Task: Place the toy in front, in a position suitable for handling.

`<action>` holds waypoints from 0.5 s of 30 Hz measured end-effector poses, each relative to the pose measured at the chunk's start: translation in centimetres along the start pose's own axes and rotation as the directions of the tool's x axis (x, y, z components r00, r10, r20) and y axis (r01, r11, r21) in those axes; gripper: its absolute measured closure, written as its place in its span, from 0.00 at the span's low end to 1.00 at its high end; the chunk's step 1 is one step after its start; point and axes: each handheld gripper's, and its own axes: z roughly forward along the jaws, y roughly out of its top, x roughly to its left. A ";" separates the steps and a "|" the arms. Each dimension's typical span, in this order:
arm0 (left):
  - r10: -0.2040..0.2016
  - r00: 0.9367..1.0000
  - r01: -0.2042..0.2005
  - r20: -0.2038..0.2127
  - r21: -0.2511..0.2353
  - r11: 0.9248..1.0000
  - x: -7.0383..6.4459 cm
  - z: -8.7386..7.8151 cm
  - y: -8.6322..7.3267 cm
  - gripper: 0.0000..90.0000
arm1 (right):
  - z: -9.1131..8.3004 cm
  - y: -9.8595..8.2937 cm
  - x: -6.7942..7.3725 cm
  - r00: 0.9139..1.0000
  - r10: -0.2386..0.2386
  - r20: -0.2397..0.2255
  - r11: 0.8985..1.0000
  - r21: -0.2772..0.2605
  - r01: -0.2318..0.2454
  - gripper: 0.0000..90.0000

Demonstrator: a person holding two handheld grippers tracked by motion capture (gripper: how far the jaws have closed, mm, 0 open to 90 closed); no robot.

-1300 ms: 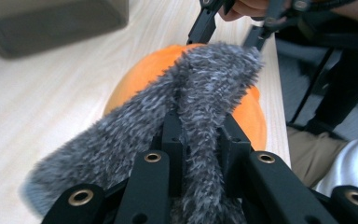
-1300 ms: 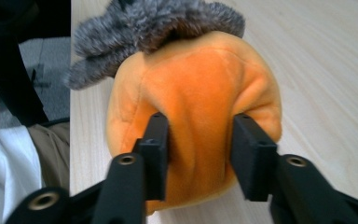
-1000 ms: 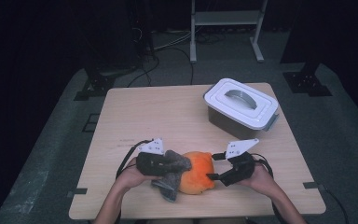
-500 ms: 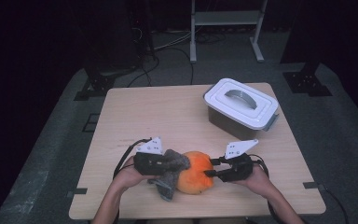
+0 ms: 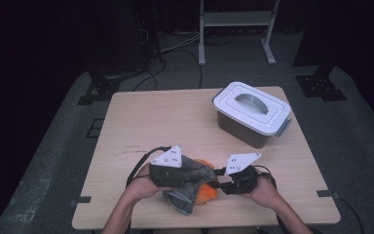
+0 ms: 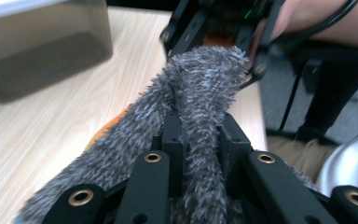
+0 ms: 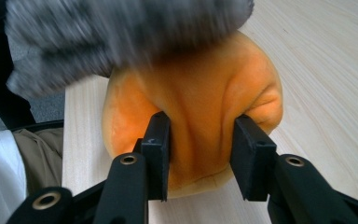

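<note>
A grey fuzzy cloth lies draped over a soft orange cushion-like thing near the table's front edge. My left gripper is shut on a fold of the grey fuzzy cloth, which runs up between its jaws. My right gripper comes in from the right and is shut on the orange thing; its jaws dent the soft side. Grey cloth hangs over the orange thing's top. The right gripper faces the left one closely.
A grey box with a white handled lid stands at the back right of the wooden table; it shows blurred as the box in the left gripper view. The person's lap lies just past the table's front edge.
The grey cloth has been drawn farther over the orange thing, so less orange shows. Both grippers have shifted slightly toward the front edge.
</note>
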 end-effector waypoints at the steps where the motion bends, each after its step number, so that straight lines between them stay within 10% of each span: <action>1: -0.004 1.000 0.004 -0.007 0.015 1.000 0.1 0.4 -0.2 0.85 | 0.0 0.0 0.0 1.000 -0.006 0.003 1.000 0.001 0.006 0.68; 15: -0.039 0.999 0.041 -0.036 0.056 0.998 1.3 -0.2 -1.6 0.85 | 0.5 -0.6 -0.2 0.999 0.038 -0.003 0.999 -0.019 -0.038 0.71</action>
